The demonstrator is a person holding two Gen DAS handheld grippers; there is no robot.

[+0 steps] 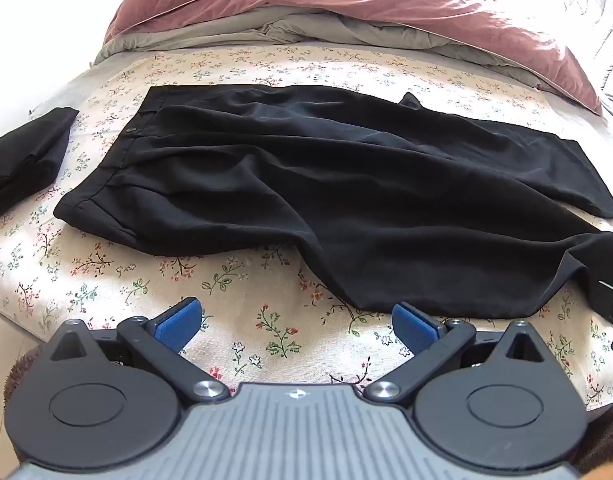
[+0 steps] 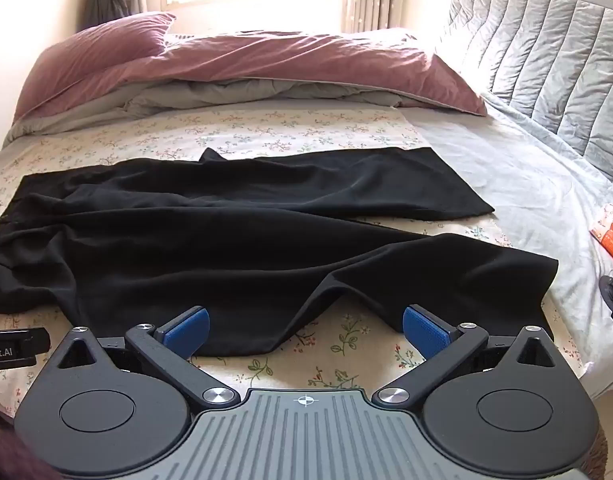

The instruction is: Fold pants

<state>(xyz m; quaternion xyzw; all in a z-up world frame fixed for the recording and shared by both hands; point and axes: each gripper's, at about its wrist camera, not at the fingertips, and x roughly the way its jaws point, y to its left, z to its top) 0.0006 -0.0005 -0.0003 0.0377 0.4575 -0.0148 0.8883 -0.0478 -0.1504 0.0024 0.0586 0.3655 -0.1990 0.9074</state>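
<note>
"obot.AI" in white on a black device part (image 2: 14, 346) at left edge, cut off

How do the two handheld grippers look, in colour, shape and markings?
Both the left gripper and the right gripper look alike: black linkage arms with silver pivot bolts, round black housings, a ribbed grey body bearing a small crosshair mark, and blue textured pads on the jaws.

left wrist: low over bed's near edge, facing 12 o'clock, tilted down | right wrist: same, further right | shared: black pants (image 1: 306, 184) (image 2: 242, 232), pink duvet (image 1: 346, 4) (image 2: 266, 64)
</note>
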